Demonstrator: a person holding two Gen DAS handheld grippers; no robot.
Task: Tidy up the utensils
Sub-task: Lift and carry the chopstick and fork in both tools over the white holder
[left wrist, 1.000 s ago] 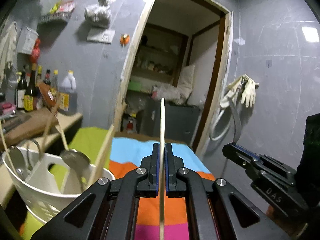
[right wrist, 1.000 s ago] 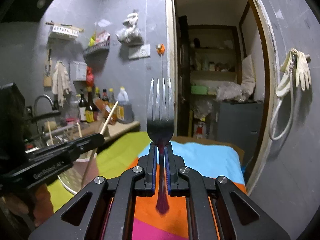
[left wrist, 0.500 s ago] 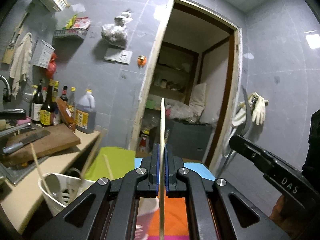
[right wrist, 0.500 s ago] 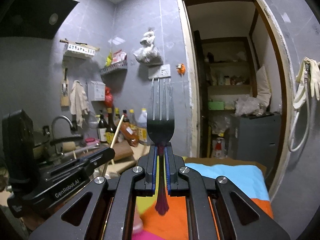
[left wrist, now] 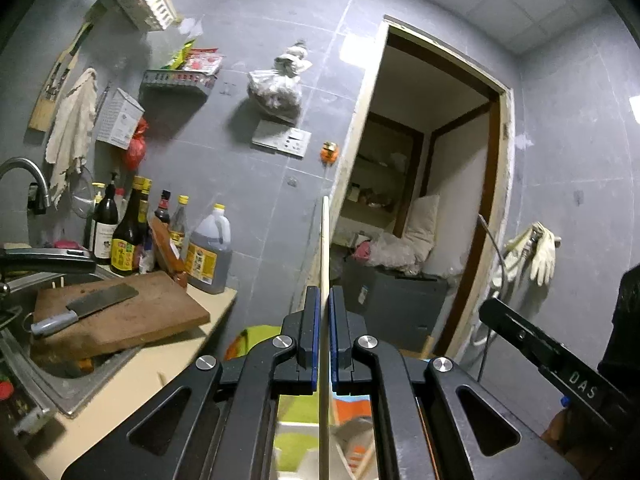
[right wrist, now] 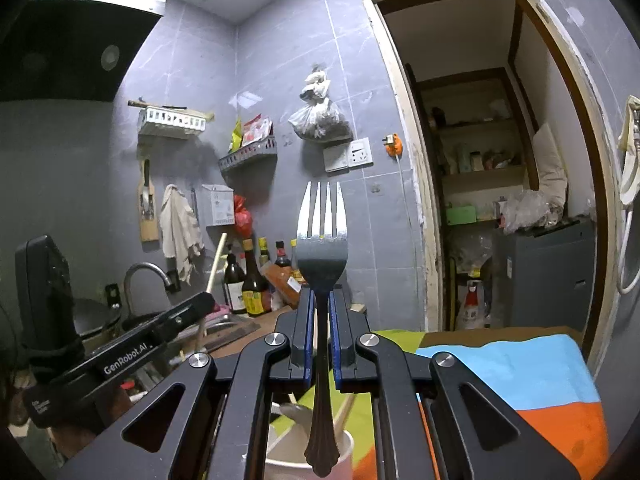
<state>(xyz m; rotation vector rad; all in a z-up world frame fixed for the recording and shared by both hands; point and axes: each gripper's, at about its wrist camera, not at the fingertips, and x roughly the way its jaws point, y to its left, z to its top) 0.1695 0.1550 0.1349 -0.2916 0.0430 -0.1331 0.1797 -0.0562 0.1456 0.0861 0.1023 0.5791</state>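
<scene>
Both grippers loaded, cup waiting below the jaws

The left gripper (left wrist: 325,304) is clamped on a pale wooden chopstick (left wrist: 325,248), the right gripper (right wrist: 320,312) on a steel fork with a dark handle (right wrist: 321,256); both utensils run straight along the jaws, tips forward. Beneath the right jaws, nearer that hand, a white cup (right wrist: 344,446) holds a spoon and sticks.

Two matte black grippers w/ blue pads inside fingers, silver round screws at linkage pivots, triangular cutouts in arms. White lettering: "GenRobot.AI" on left gripper (right wrist: 132,354), "DAS" on right gripper (left wrist: 560,372).
</scene>
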